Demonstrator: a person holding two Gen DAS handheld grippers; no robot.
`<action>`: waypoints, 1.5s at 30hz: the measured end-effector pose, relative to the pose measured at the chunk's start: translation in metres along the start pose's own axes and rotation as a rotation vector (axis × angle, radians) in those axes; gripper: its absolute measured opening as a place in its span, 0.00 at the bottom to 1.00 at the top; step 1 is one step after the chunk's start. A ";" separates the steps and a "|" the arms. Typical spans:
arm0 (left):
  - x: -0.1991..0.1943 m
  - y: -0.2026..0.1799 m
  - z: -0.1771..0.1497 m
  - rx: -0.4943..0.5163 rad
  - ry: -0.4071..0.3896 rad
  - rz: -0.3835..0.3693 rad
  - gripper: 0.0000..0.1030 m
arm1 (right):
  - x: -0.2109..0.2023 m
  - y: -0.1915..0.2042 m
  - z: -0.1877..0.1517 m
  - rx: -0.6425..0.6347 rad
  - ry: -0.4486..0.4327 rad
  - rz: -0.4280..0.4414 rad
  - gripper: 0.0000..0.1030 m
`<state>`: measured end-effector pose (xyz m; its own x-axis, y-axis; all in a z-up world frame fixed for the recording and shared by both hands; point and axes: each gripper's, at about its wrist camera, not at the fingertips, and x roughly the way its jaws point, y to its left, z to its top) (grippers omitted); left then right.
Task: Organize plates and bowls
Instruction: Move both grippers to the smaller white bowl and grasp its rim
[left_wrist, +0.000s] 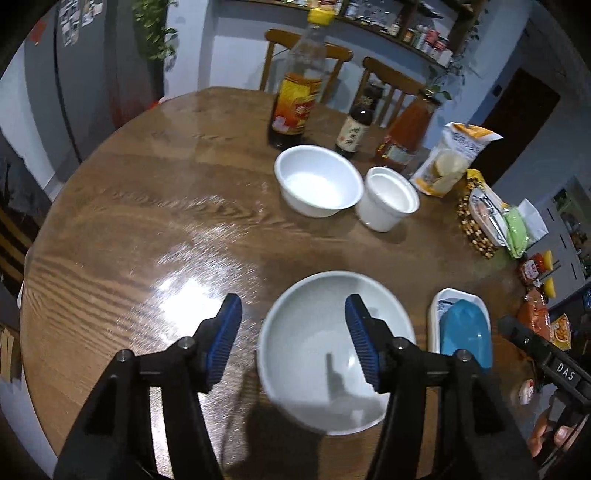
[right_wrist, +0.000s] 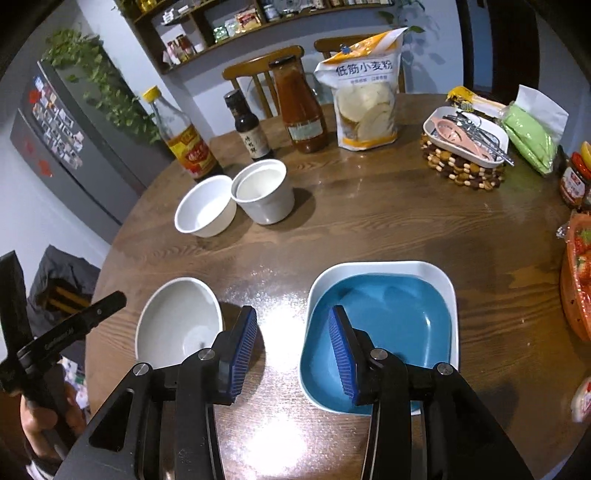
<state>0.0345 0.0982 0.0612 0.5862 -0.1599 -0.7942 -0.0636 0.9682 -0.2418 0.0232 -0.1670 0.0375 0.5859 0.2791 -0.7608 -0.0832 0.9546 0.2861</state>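
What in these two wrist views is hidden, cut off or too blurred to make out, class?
- Blue plate, left wrist view: near edge behind the gripper finger.
- Orange strawberry packet, right wrist view: cut off by the frame's edge.
- Large white bowl, left wrist view: near rim blurred.
- Shelf jars: labels too small.

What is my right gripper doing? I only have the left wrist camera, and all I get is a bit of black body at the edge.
Observer: The right gripper is open, with nothing between its pads, just above the near left corner of the blue dish.
Operator: Is that blue dish on its own?
Observer: No, it sits nested inside a white square dish.
Operator: And the far tray, what's in it? It's a blur here.
Observer: The white tray holds a pink spoon and some metal utensils.
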 end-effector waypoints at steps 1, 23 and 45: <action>0.001 -0.004 0.002 0.005 -0.002 -0.002 0.60 | -0.002 -0.002 0.000 0.008 0.001 0.007 0.40; -0.029 -0.026 0.110 0.218 -0.178 0.028 0.68 | -0.007 0.033 0.065 0.031 -0.092 0.048 0.40; 0.134 0.033 0.137 0.114 0.074 0.065 0.68 | 0.147 0.061 0.093 0.204 0.098 0.085 0.53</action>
<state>0.2215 0.1352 0.0236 0.5229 -0.1061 -0.8458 -0.0045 0.9919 -0.1272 0.1792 -0.0774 -0.0028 0.5019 0.3758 -0.7790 0.0420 0.8890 0.4559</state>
